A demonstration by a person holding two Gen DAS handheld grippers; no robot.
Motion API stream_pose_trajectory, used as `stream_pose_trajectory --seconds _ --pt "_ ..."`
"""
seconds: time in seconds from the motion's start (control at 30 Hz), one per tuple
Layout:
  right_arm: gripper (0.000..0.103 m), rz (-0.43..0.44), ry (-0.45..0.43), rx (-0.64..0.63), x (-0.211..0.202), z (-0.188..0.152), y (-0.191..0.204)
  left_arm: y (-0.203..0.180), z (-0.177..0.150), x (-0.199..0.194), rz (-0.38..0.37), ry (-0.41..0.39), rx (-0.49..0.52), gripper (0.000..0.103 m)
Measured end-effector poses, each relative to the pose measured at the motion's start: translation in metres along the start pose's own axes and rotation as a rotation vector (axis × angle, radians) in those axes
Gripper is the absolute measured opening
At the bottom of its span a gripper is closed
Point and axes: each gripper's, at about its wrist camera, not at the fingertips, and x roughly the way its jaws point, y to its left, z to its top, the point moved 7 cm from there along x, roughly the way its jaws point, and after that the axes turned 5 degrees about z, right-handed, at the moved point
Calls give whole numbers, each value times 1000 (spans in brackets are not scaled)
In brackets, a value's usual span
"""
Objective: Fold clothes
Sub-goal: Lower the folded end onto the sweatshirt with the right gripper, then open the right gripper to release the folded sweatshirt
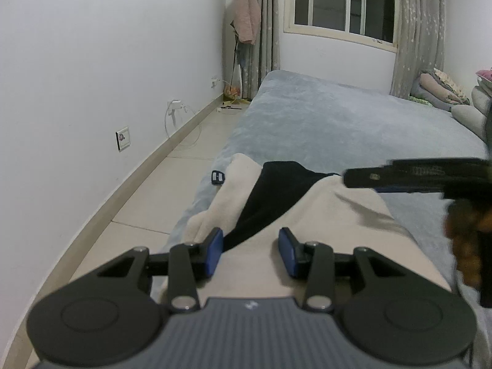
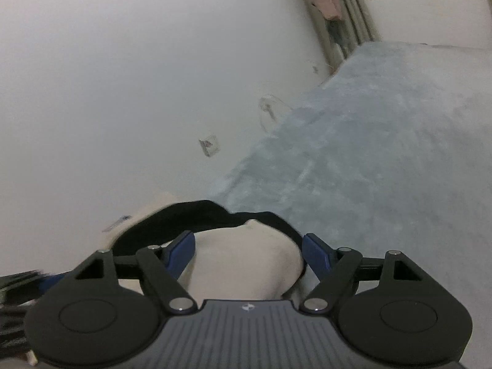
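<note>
The cream garment with black lining lies on the bed, lengthwise away from both claws; the left claw hovers half-open over its near end, the right claw wide, empty, alongside

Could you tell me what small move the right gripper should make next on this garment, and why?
Probably lower the right gripper and close it on the near fold of the cream garment. Its jaws stand open with cloth between them but not pinched, and the black lining is exposed, so the fold looks unfinished. The left gripper is also open over the cloth on the grey-blue bed.
</note>
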Motion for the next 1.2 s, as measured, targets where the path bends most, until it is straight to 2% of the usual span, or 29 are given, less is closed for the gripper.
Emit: stream_pose_trajectory --seconds 0.1,0.17,0.23,0.33,0.53,0.7,0.83,0.9,0.97,1.07,1.13,1.2 --pt "68 70 16 -66 -23 -11 24 0 0 0 5 -1 0 37" --pt "37 123 36 -113 -34 -21 42 -1 1 -1 9 -2 2 37" --pt "27 126 45 -155 -40 -32 56 -2 1 -1 11 -1 4 38" --pt "27 80 39 -203 -41 -43 66 -3 1 0 12 0 11 38" --pt "28 34 41 -211 -25 -60 62 -5 1 2 16 4 24 38" --pt "28 -29 25 -259 -23 -65 71 -6 2 4 21 6 34 38" --pt "29 -48 22 -230 -31 -59 70 -7 6 3 35 6 36 39" --pt "37 -55 20 -210 -35 -56 69 -8 7 -4 53 -1 33 39" --pt "56 -56 6 -191 -48 -55 71 -10 8 -15 77 -17 36 41" --pt "66 -28 -6 -185 -71 -59 78 -16 2 -39 110 -63 51 50" --pt "71 -7 1 -198 -85 -64 85 -18 -6 -54 143 -86 43 62" --pt "73 8 12 -198 -95 -70 89 -19 -15 -68 162 -101 24 66"
